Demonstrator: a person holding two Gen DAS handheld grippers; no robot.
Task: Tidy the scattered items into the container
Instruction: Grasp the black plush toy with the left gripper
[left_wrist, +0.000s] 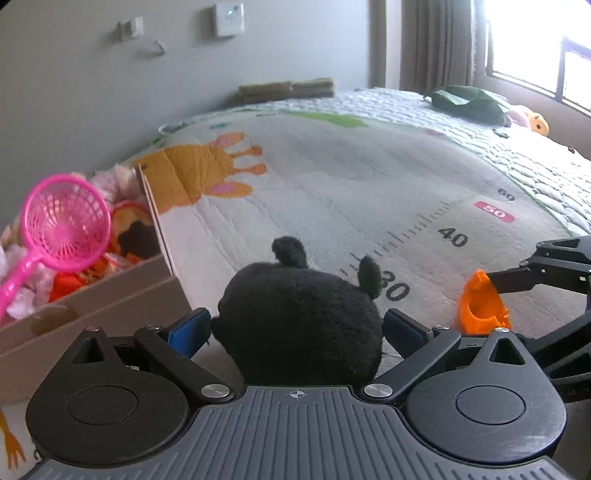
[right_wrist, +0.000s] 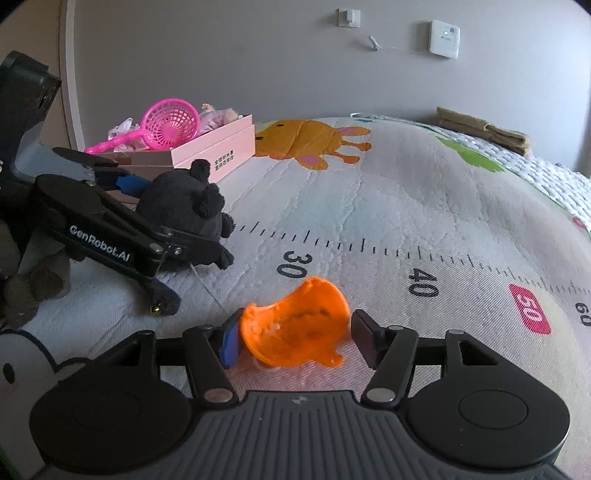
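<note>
Toys are being gathered on a quilted bed (right_wrist: 388, 206) printed with a ruler scale and an orange cartoon animal. A black plush toy (left_wrist: 299, 321) is being bracketed by the left gripper (left_wrist: 297, 330), its blue-padded fingers (left_wrist: 188, 332) sitting at the plush's two sides; whether the pads are pressing into the fur cannot be told from either view. In the right wrist view the plush is seen resting on the bed near the 30 mark, just in front of the cardboard box (right_wrist: 221, 147).

An orange plastic toy (right_wrist: 295, 332) is being straddled by the right gripper (right_wrist: 295, 338), whose jaws are standing apart: the left pad is lying right against the toy's edge, while a gap is showing between the right pad and the toy. The orange piece is lying on the bed between the 30 and 40 marks.

Off to the left, the open box is already being filled with soft toys, and a pink plastic net scoop (left_wrist: 66, 221) is being propped across the heap, its handle jutting over the box edge. Folded brown cloth (right_wrist: 484, 129) is lying at the far edge of the bed by the grey wall.
</note>
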